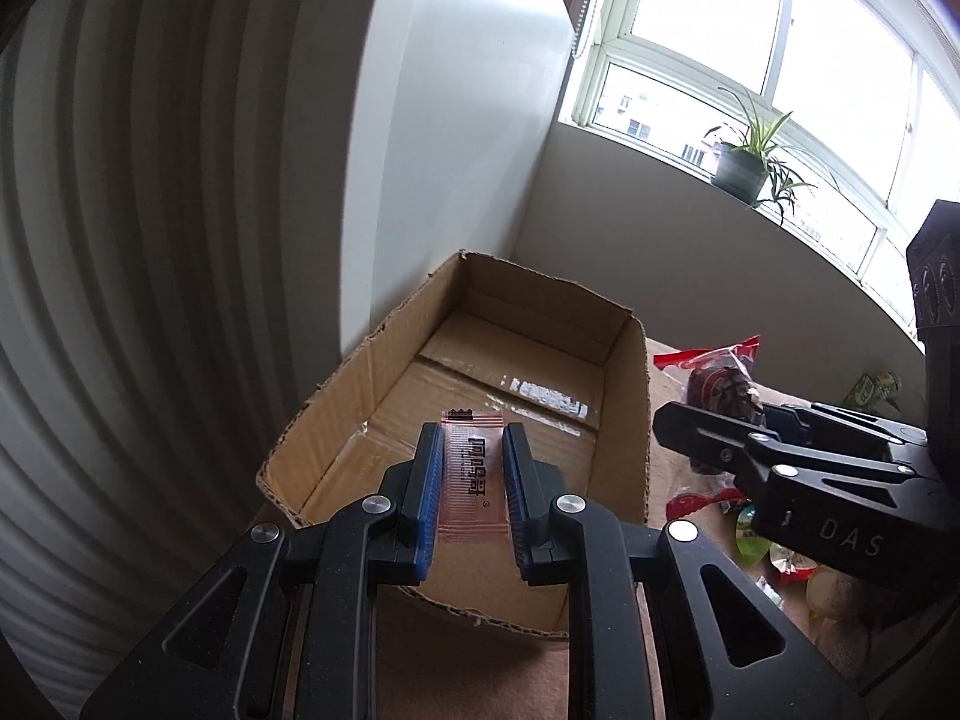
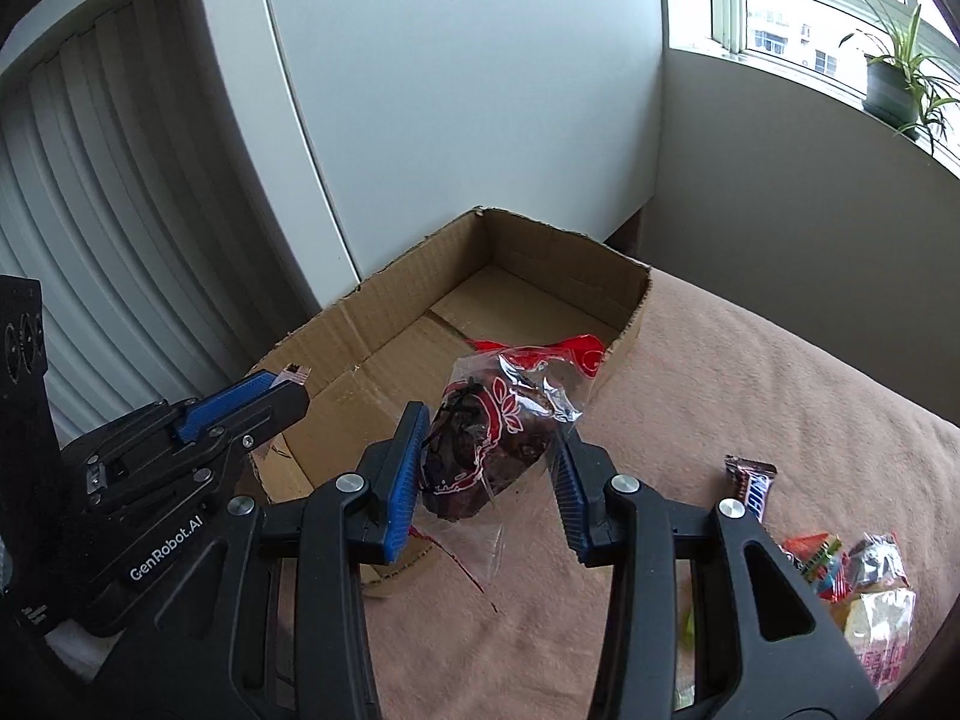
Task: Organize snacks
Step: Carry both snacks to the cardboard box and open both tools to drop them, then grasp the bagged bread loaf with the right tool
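A corrugated cardboard box (image 1: 630, 396), open-topped with ragged edges, is sitting on a pinkish fuzzy cloth (image 2: 750, 390); nothing is lying inside it. Over its near end, the left gripper (image 1: 472, 468) is pinching a flat pink sachet (image 1: 471, 480) between nearly closed blue ribbed pads. Right of it, above the box's near right wall, the right gripper (image 2: 489, 456) is clamping a crinkly clear-and-red snack bag (image 2: 486, 450), jaws partly apart.

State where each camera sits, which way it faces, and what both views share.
Left wrist: on the left gripper, shut on a pink sachet, looking down into the cardboard box; the right gripper enters at right.
Right wrist: on the right gripper, holding a red-printed snack bag, facing the box; the left gripper shows at left.
Shared: box, both grippers, potted plant.
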Motion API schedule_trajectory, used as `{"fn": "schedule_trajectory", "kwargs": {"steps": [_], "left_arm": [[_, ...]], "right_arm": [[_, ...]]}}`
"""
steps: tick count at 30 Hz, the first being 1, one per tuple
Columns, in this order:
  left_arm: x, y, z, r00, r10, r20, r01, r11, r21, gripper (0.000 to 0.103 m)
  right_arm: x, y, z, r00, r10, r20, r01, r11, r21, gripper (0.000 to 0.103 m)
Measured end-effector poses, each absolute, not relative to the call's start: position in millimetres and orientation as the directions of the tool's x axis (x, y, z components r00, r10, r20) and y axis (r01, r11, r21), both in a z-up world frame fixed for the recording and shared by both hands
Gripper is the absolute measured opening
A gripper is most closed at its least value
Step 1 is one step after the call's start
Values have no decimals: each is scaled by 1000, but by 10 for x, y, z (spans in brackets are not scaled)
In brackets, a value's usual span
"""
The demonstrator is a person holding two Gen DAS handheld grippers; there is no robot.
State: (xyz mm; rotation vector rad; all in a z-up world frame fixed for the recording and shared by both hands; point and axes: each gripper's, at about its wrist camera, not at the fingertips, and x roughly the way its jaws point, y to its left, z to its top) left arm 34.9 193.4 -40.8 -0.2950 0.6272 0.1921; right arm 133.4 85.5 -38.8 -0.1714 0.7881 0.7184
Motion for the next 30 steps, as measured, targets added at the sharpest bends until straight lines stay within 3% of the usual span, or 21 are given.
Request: {"fn": "schedule_trajectory", "kwargs": {"steps": [5,7,9,20,24,30], "left_arm": [[381,2001,-406,788,101,-608,-275,940,-200,19],[374,2027,-404,789,111,-604,-287,936,-202,19],[358,2047,-409,791,98,-604,-283,934,-218,19],[295,1997,-339,796,88,-599,-282,930,-238,20],[261,1892,-278,808,69,-585,-261,932,-251,36],[228,1603,-215,819,1,-574,-192,943,-272,38]], "right_arm": [[1388,1008,-442,472,522,-711,-660,744,108,45],[1384,1023,-446,478,519,-708,-659,745,101,54],[1365,1004,-434,495,518,-697,-656,750,92,70],[1326,706,-303,503,542,-673,-643,755,129,71],[1256,494,-252,525,540,-658,-628,767,128,71],[1164,115,-152,560,533,-635,-597,790,138,81]]}}
